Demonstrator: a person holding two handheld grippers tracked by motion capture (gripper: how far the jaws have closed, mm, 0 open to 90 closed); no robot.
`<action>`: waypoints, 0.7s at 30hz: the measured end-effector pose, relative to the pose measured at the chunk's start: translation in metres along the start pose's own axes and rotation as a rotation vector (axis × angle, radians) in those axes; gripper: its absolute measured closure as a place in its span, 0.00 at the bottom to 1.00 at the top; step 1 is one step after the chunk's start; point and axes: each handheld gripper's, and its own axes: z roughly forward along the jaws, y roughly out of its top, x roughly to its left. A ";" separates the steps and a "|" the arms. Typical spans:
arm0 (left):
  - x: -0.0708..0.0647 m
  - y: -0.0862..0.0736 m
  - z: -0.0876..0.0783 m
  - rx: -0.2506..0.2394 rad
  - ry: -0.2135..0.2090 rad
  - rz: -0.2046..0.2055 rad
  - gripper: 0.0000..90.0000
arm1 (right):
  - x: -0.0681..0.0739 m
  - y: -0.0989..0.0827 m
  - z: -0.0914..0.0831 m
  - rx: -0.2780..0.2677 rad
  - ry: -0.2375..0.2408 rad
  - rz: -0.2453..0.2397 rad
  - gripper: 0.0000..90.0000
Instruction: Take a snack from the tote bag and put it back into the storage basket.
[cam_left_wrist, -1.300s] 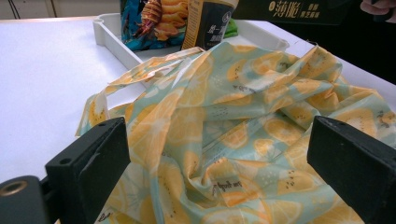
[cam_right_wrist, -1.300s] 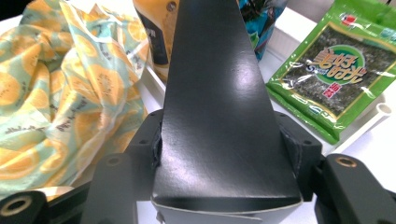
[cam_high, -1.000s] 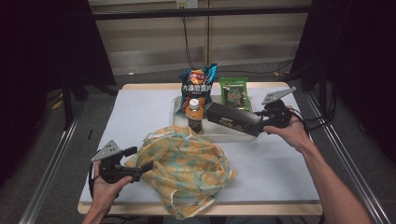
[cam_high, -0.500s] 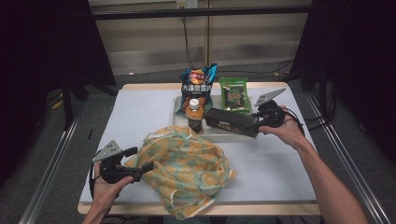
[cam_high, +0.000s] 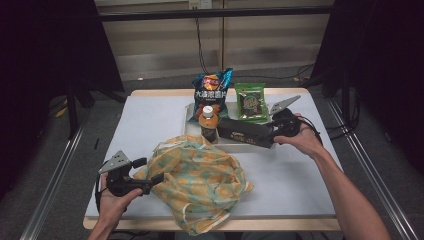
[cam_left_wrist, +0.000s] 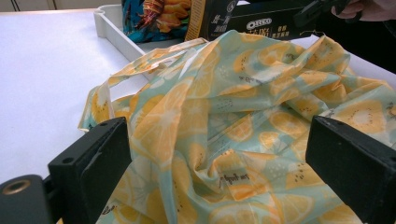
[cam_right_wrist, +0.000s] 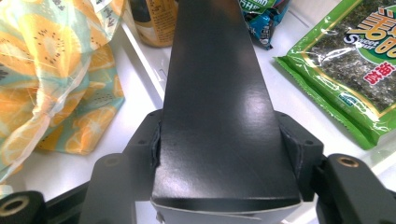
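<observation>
While right hand-held gripper (cam_right_wrist: 224, 140) clamps black box (cam_high: 245, 131), left hand-held gripper (cam_left_wrist: 219, 154) gapes beside bag (cam_high: 200, 175).

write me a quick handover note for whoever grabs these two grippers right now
Right gripper: shut on the black Oreo box, held low over the white tray.
Left gripper: jaws open at the near edge of the fruit-print bag, gripping nothing.
In the tray: chip bag, seaweed pack, bottle.
Done: box picked up.
Left, probably: open the bag, load the box, then the other snacks.
</observation>
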 end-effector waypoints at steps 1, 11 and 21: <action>0.001 0.000 0.000 0.000 -0.003 -0.002 0.07 | -0.001 0.000 0.000 -0.002 -0.001 0.003 0.47; 0.002 -0.001 0.000 0.002 -0.001 -0.001 0.07 | -0.007 -0.003 0.004 -0.003 -0.010 0.023 0.40; 0.001 -0.001 0.000 0.004 -0.002 -0.002 0.07 | -0.010 -0.006 0.000 0.001 -0.032 0.043 0.34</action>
